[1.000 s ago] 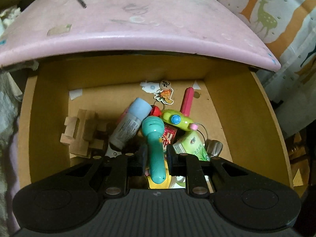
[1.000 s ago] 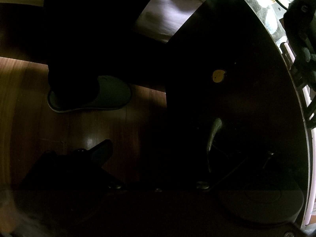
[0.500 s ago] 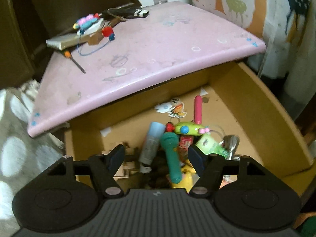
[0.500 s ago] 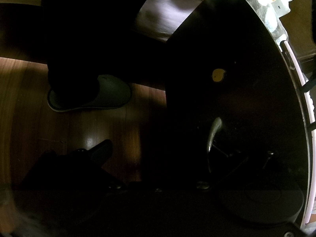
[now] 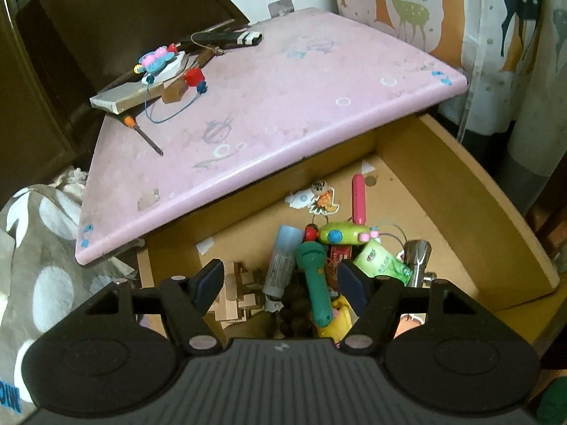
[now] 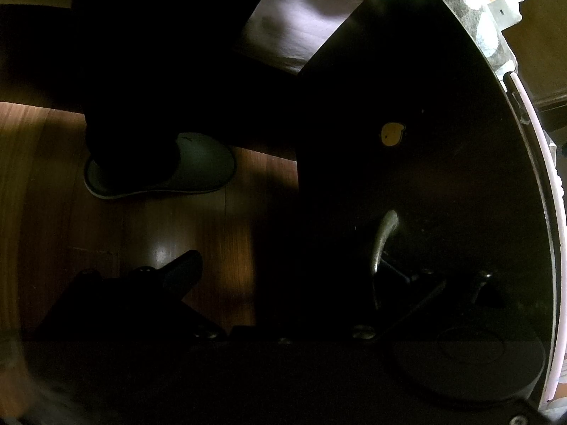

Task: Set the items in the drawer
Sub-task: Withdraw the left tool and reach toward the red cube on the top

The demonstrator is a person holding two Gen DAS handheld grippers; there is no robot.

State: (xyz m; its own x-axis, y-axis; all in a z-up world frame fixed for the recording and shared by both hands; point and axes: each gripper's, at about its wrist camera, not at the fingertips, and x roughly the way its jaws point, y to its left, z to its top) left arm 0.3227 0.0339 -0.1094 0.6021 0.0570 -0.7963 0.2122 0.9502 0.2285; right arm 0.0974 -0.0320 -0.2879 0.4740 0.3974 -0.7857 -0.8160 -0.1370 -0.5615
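The open wooden drawer [image 5: 457,191] sits under the pink tabletop [image 5: 269,106]. Inside lie a teal toy microphone [image 5: 313,276], a grey tube with a blue cap [image 5: 281,262], a lime green toy [image 5: 340,233], a pink pen [image 5: 358,198], a green packet [image 5: 381,262] and wooden blocks [image 5: 234,294]. My left gripper [image 5: 281,283] is open and empty above the drawer's front. My right gripper [image 6: 283,276] is in the dark by a dark cabinet front [image 6: 407,177]; its left finger [image 6: 182,272] stands wide and one finger lies by the metal handle [image 6: 382,237].
On the tabletop lie a screwdriver [image 5: 141,134], a book [image 5: 138,92] with small toys [image 5: 156,60] and a red block on a blue cord [image 5: 195,78]. A deer-print curtain [image 5: 489,17] hangs at the right. A slipper [image 6: 166,170] is on the wood floor.
My left gripper opened and let go of the teal microphone, then rose and drew back from the drawer. The right gripper has stayed in place.
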